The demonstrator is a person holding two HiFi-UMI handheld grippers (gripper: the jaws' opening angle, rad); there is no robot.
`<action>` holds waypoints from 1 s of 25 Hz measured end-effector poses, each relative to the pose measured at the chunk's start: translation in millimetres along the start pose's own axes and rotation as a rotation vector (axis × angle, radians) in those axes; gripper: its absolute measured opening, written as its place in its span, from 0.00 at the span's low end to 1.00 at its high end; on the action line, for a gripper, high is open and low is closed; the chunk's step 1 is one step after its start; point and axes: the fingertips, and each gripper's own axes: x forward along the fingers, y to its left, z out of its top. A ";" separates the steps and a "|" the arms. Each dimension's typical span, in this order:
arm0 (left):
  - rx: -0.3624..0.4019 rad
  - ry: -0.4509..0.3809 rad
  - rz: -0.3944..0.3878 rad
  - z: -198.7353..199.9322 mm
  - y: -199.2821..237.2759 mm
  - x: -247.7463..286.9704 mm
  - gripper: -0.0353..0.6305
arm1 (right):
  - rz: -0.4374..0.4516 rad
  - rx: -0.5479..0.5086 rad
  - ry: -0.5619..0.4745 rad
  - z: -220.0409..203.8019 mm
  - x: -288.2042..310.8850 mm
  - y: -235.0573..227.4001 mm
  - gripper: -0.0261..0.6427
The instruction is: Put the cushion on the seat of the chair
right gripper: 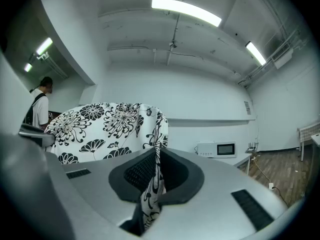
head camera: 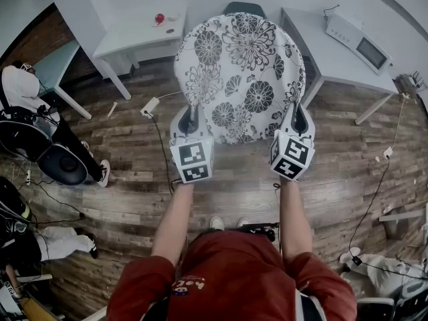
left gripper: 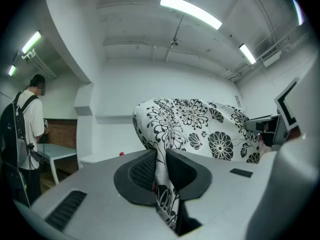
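- Cushion point(head camera: 237, 72): a round, black-and-white floral pad held out in front of the person, above the wooden floor point(head camera: 134, 146); it does not visibly rest on anything, though what lies under it is hidden
- Left tool point(head camera: 191, 120): closed on the cushion's near left edge; in the left gripper view a fold of the fabric point(left gripper: 162, 184) is pinched between the ribbed pads, and the rest of the cushion point(left gripper: 200, 126) spreads ahead and to the right
- Right tool point(head camera: 297, 116): closed on the near right edge; in the right gripper view the fabric point(right gripper: 152, 189) passes between the pads, and the cushion point(right gripper: 100, 124) spreads ahead and to the left
- Governing relation: the cushion lies forward of both tools, its width spanning the gap between them, so both hands are equally near and carry it together
- Chair point(head camera: 244, 7): only a dark rounded edge shows past the cushion's far rim, probably the backrest; the seat is covered from view
- Judgement: the seat seems to lie ahead and below, so the cushion would go forward and down, kept level between the tools
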 end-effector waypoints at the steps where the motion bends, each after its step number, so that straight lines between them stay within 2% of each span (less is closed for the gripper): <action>1: 0.001 -0.001 0.001 1.5 -0.1 -0.3 0.14 | 0.000 -0.001 -0.001 1.4 -0.2 0.1 0.11; 14: 0.012 -0.029 -0.009 6.7 -1.1 -8.3 0.14 | 0.011 0.000 -0.004 3.0 -5.4 7.4 0.11; 25: 0.015 -0.027 -0.031 3.1 3.0 -3.5 0.14 | -0.014 0.004 0.006 -2.8 -6.3 7.4 0.11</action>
